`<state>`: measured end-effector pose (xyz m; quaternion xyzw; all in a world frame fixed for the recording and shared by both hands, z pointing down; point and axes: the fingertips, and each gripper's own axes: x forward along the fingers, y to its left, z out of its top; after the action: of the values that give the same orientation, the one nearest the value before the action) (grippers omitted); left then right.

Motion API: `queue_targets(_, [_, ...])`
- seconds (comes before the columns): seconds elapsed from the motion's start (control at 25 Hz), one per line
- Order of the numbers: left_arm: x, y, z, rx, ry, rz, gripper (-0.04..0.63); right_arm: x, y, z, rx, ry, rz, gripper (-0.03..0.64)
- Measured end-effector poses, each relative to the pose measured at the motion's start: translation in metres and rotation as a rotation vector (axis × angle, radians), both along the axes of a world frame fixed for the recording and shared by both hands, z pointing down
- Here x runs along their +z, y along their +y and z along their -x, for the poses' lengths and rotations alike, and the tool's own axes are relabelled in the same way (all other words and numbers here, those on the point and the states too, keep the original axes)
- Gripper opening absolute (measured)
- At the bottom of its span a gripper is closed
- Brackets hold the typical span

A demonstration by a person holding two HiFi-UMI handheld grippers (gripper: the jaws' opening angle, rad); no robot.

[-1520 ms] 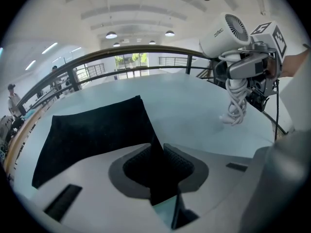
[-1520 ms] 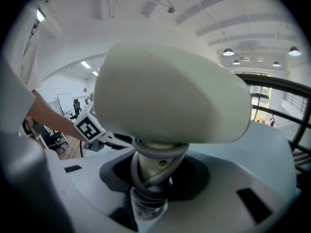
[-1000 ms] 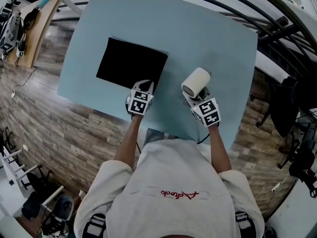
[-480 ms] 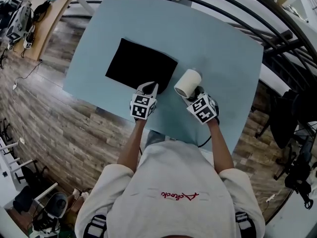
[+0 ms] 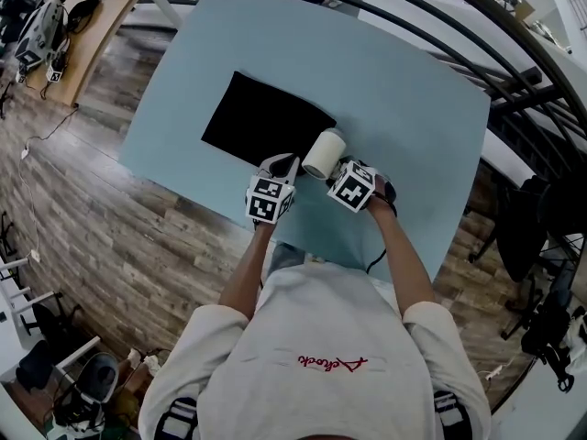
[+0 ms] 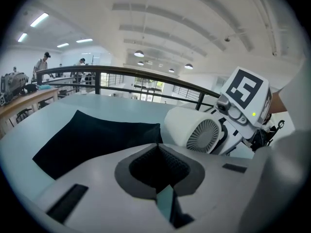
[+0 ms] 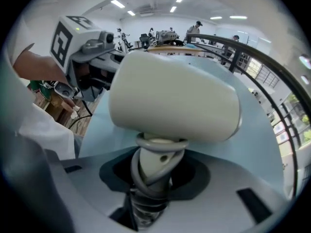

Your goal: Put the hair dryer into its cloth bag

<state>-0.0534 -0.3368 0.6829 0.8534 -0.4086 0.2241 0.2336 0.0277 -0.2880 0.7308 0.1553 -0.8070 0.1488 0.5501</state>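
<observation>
The left gripper (image 6: 156, 152) has its jaws pressed together on the near corner of the bag (image 6: 92, 137). The right gripper (image 7: 154, 176) clamps the cord-wrapped handle (image 7: 154, 164) of the dryer (image 7: 175, 101). Over the past second the dryer has swung in from well right of the bag to just beside that pinched corner, so insertion looks close. Its barrel runs roughly near to far over the table (image 5: 404, 90), with the grille (image 6: 204, 135) facing the left gripper and the outlet pointing away.

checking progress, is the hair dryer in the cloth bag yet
Out. The right gripper holds the hair dryer by its handle beside the flat cloth bag.
</observation>
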Motion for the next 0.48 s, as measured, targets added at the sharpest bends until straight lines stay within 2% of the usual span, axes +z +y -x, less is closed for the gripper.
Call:
queue_targets(0.2, [-0.002,-0.001,0.006,-0.016,0.018,-0.003,0.012,0.016,0.0,0.006,-0.035,0.063,0.08,0.164])
queue_targets(0.48, [-0.007,0.002,0.009,0.007,0.036,-0.013,0.012,0.03,-0.001,0.01,-0.095,0.16,0.13,0.164])
